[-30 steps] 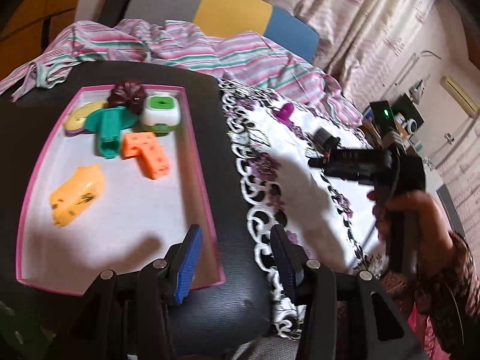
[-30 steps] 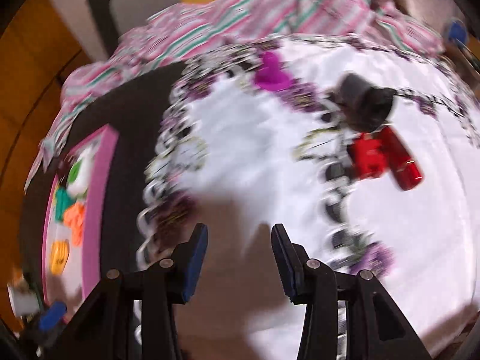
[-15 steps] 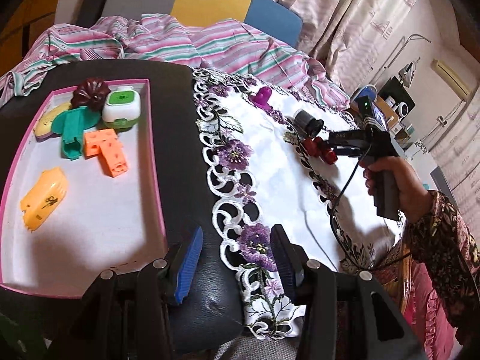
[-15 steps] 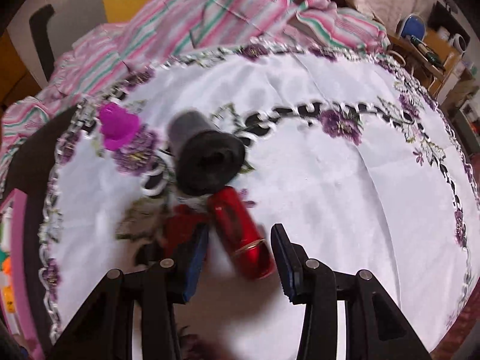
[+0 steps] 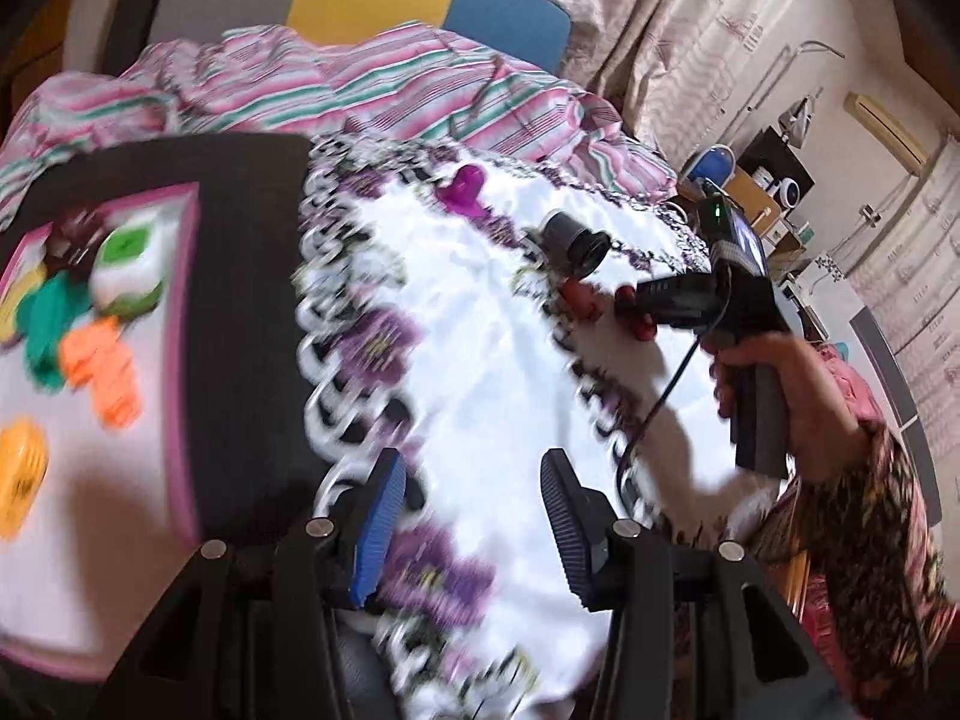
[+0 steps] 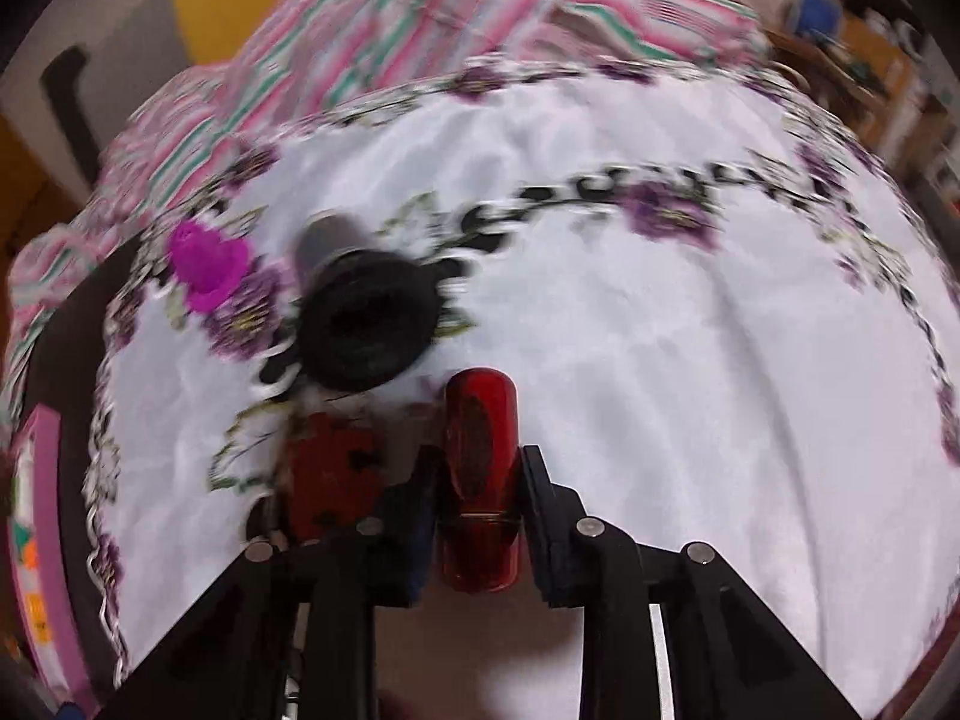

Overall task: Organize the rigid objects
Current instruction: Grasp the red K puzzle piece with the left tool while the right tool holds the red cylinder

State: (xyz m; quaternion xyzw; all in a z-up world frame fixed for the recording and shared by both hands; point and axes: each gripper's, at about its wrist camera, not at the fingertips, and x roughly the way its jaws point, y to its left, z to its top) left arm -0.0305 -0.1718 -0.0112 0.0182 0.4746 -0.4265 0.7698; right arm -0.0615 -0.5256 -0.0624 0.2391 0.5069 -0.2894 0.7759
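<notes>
The worktop (image 6: 660,360) carries a white embroidered cloth (image 5: 480,372) over most of its right part, with bare dark surface to the left; the loose toys lie on the cloth, presumably as the pick-up zone. On the dark part sits the pink-rimmed tray (image 5: 183,360), which already holds a green-and-white box (image 5: 129,264), a teal piece (image 5: 45,318), an orange block (image 5: 102,366) and a yellow piece (image 5: 21,468) – evidently the collection point for the rigid objects.

Three items lie close together on the cloth: a black cylinder (image 6: 366,324) on its side, a red block (image 6: 330,468) just beside the fingers, and a purple toy (image 6: 207,264) farther back.

The right gripper (image 6: 480,498) points steeply down at the cloth. Its fingers are closing on the red cylinder (image 6: 480,438), which lies lengthwise between them, and the pads appear to press on its sides. The cylinder seems to rest on the cloth, not yet lifted.

The left gripper (image 5: 474,516) hangs above the cloth's near edge with fingers spread and nothing between them – judged to be waiting its turn. The frames are blurred.
</notes>
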